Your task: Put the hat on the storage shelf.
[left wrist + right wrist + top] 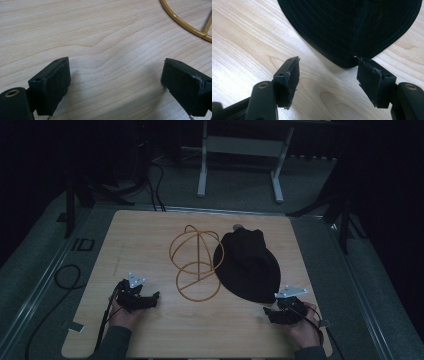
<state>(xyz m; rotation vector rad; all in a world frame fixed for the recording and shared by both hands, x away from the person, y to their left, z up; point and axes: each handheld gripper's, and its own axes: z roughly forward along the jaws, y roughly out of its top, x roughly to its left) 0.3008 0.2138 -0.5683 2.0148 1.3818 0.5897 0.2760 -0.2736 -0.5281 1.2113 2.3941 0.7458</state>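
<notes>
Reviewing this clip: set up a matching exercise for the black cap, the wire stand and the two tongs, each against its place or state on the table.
Things:
1. black cap
2. gold wire stand
3. left tongs
4. right tongs

Places or states:
A. open over bare wood, the stand's ring off to one side
B. mid-table, left of the cap in the high view
C. open, jaws either side of the brim's edge, not gripping it
D. lies flat on the table's right half

Pairs: 1-D, 2-B, 3-A, 4-C
</notes>
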